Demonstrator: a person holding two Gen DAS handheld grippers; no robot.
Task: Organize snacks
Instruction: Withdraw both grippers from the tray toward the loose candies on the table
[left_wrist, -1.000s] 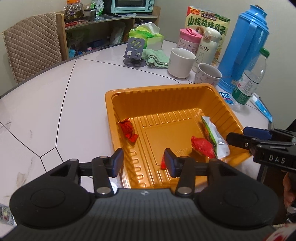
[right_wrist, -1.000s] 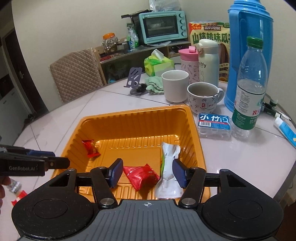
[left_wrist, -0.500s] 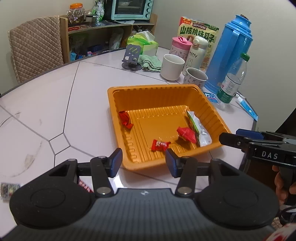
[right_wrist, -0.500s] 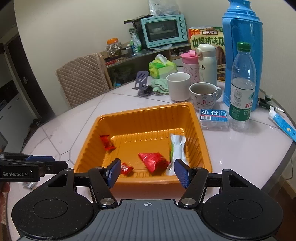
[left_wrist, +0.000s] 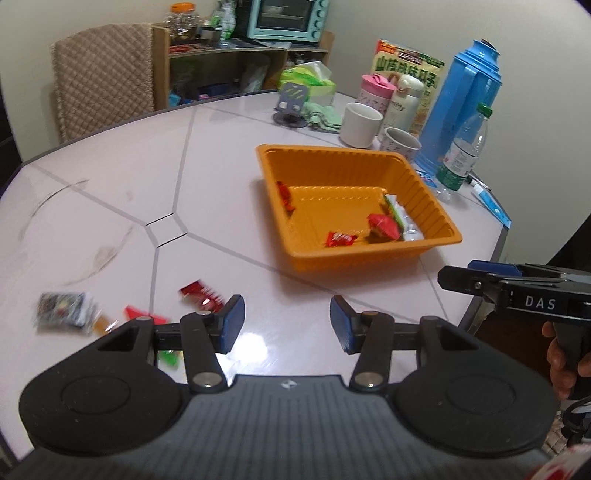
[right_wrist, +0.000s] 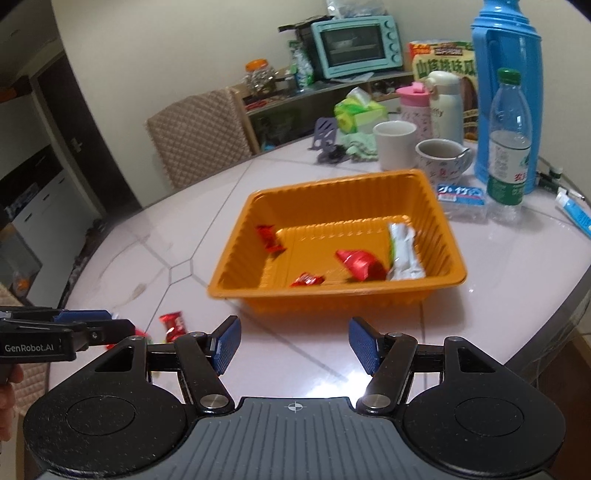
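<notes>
Left gripper (left_wrist: 286, 320) jaws apart, empty, nearer loose snacks. Red candy (left_wrist: 201, 294) just left of it, near table (left_wrist: 122, 192) front-left edge, long axis slanting. Right gripper (right_wrist: 294, 345) apart, empty. Orange tray (left_wrist: 436, 242) ahead holds four. Wrappers blurred; green piece part-hidden.

Blue thermos (right_wrist: 508, 92), water bottle (right_wrist: 508, 147), two mugs (right_wrist: 394, 149)
</notes>
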